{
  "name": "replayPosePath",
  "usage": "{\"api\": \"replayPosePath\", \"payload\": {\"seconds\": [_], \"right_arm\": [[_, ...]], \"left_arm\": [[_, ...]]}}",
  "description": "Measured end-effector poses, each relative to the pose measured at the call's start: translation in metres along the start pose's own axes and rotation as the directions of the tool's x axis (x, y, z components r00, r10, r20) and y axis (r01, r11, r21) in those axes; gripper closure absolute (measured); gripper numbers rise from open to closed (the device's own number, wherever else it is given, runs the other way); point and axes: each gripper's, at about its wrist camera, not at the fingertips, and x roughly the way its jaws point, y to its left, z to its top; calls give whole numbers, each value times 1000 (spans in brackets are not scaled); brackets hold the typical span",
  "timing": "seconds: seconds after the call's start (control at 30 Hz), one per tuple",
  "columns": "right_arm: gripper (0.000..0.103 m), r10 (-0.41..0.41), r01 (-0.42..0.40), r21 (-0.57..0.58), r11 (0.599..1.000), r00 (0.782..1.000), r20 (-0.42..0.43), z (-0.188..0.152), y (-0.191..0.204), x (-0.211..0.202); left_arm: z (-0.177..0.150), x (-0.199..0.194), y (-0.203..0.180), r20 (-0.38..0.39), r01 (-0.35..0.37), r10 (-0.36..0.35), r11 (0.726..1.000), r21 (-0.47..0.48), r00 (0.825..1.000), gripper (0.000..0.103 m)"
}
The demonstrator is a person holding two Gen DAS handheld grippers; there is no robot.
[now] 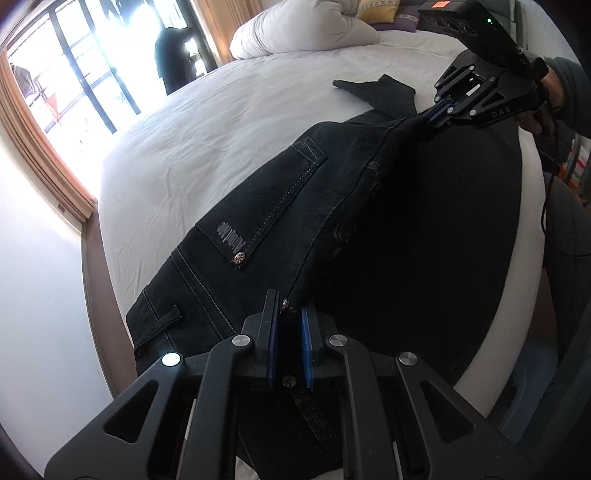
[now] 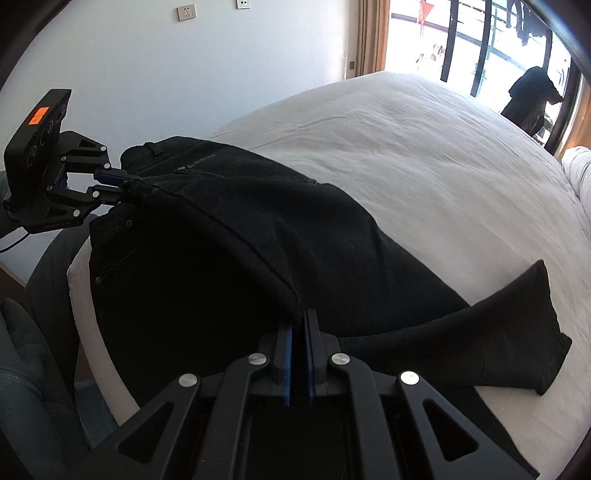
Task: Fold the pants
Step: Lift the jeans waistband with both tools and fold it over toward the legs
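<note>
On the white bed (image 1: 207, 147), the black pants (image 1: 258, 221) lay spread across the near side of the sheet, with part of the fabric draped over the mattress edge toward the person. The left gripper (image 1: 289, 314) was pressed nearly together on the waistband end, its blue-lined fingers (image 1: 306, 332) pinching the cloth beside a small metal rivet; a back pocket with a stitched label and a belt loop showed just ahead of it. The right gripper (image 2: 298, 325) was likewise closed on the pants, clamping a raised fold of the dark fabric farther along the garment, so that a ridge of cloth ran between the two grippers and stood a little off the bed. From the left wrist view the right gripper (image 1: 428, 120) appeared at the far end of that ridge, held by a hand (image 1: 543, 99) in a dark sleeve. One pant leg (image 2: 498, 332) lay flat on the sheet to the right, its hem turned toward the window side. A rolled white duvet (image 1: 306, 33) and a yellow pillow (image 1: 376, 11) rested at the head of the bed, well apart from the pants. A bright window (image 1: 74, 55) with dark bars stood beyond the bed.
</note>
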Motion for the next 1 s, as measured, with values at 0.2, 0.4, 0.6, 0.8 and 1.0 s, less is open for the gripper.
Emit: {"api": "replayPosePath", "payload": {"seconds": [0.2,0.4,0.6,0.8,1.0], "right_arm": [[96,-58,58,-14,998,998,-6,-32,24,-10],[96,-126,120,-98,988,991,-54,-54,55,-5],[96,-158,151,-115,982,986,-59,-71,76,-1],[96,-173,162,-128,978,981,-83,-75,82,9],[96,-172,161,-121,979,981,-86,-77,81,11]], "left_arm": [[-15,4,-29,-25,18,-16,997,74,1000,94],[-23,7,-48,-55,31,-24,993,115,998,95],[-34,0,-58,-68,41,-30,984,171,997,95],[-45,1,-66,-80,48,-31,976,214,996,95],[-40,7,-62,-88,75,-57,972,224,995,95]]}}
